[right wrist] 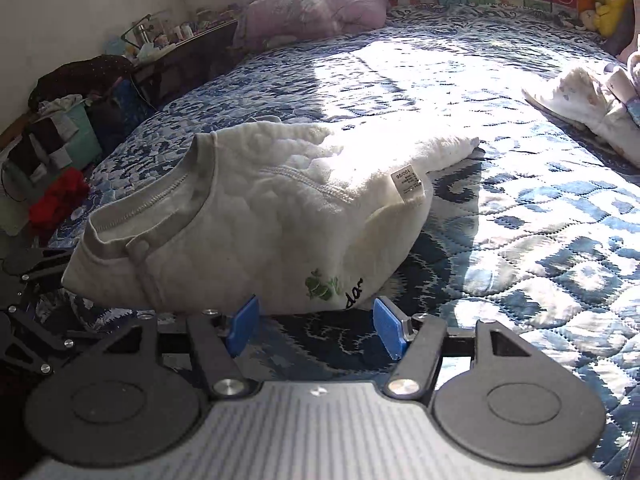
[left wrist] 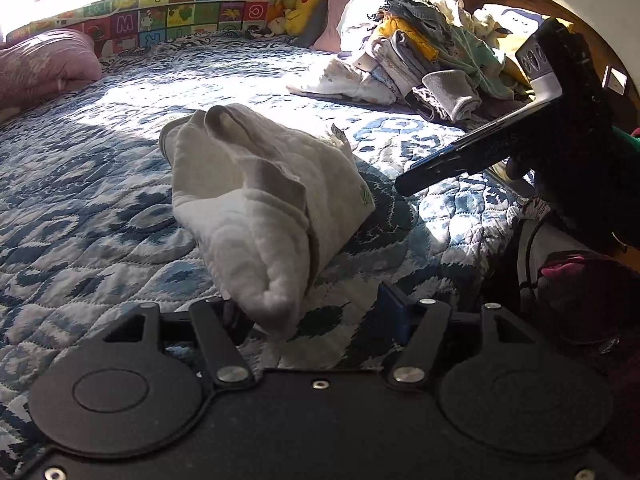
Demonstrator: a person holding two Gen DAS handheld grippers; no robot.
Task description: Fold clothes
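A white quilted child's top (left wrist: 256, 200) lies folded into a bundle on the blue-and-white bedspread (left wrist: 80, 184). In the right wrist view the top (right wrist: 260, 216) shows its grey neckline, a size tag and a small green print. My left gripper (left wrist: 316, 316) is open, and the near end of the bundle sits between its fingers, hiding the left pad. My right gripper (right wrist: 316, 326) is open too, with both blue pads (right wrist: 390, 330) just short of the top's printed edge. The right gripper's body (left wrist: 520, 140) shows dark at the right of the left wrist view.
A pile of folded and loose clothes (left wrist: 420, 60) sits at the head of the bed. A pink duvet (right wrist: 316, 4), an alphabet mat (left wrist: 180, 12) and plush toys (left wrist: 300, 8) line the far side. Cluttered boxes and clothes (right wrist: 60, 128) stand beside the bed.
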